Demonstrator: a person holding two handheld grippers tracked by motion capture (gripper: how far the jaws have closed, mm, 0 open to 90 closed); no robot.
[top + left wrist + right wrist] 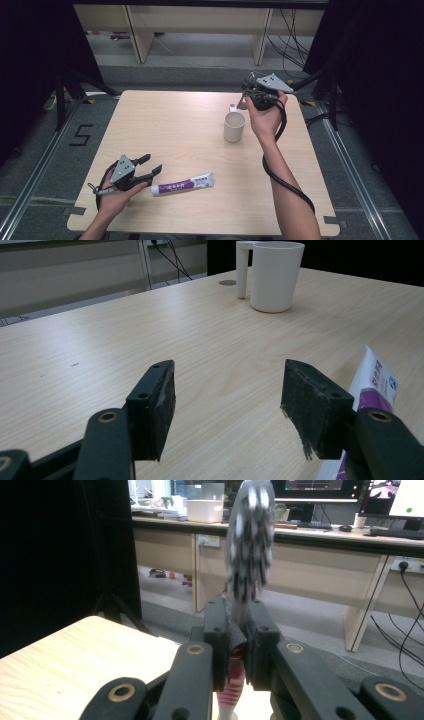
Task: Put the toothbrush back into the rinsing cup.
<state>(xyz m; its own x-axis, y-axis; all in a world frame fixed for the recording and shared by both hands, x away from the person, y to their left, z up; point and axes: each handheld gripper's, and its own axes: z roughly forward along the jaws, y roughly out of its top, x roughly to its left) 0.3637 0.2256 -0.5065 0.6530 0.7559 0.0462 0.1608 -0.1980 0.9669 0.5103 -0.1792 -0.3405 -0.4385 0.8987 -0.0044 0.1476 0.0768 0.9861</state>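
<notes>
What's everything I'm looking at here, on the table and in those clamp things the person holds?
mug: one, white, far right part of the table
toothpaste tube: one, white and purple, lying flat near the front edge
toothbrush: one, blurred head, red-and-white handle, clamped in the right gripper
table: one, light wood
left gripper: one, black, jaws open, beside the tube
right gripper: one, black, shut on the toothbrush, raised beyond the mug
</notes>
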